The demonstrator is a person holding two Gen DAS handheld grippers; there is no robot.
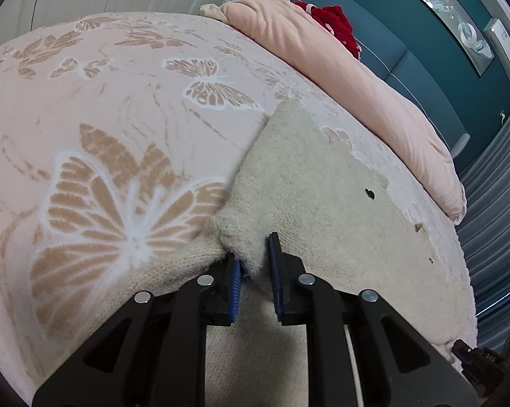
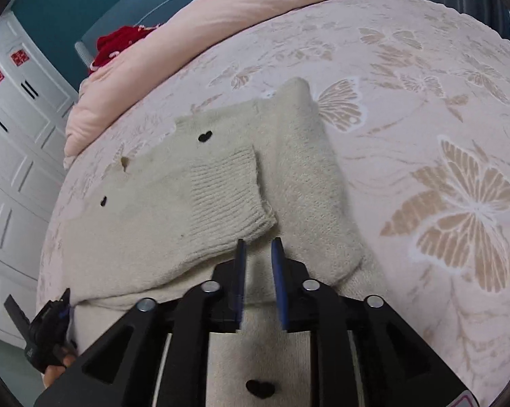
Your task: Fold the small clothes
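A cream knit sweater (image 2: pixel 194 210) lies flat on a bed under a pink butterfly blanket (image 2: pixel 424 108), a pink duvet (image 2: pixel 221 10) bunched along the far edge at about 11 o'clock in the right wrist view. One sleeve is already laid across the body, its ribbed cuff (image 2: pixel 231 200) pointing toward 5 o'clock.

The left claw (image 1: pixel 255 264) has its blue pads part closed on a raised fold of the sweater's edge, with knit bunched between them; it looks like a pinch, though a narrow gap shows. The right claw (image 2: pixel 259 261) stands slightly parted just short of the cuff, nothing between its pads, hovering over the fabric.

Judging by the layout, the step in hand is the side fold: sleeve in, now the body edge to be drawn over. The next move likely calls for the left claw to carry its pinched edge across toward the garment's middle while the right one either steadies the cuff or takes a matching edge, keeping the fold line straight
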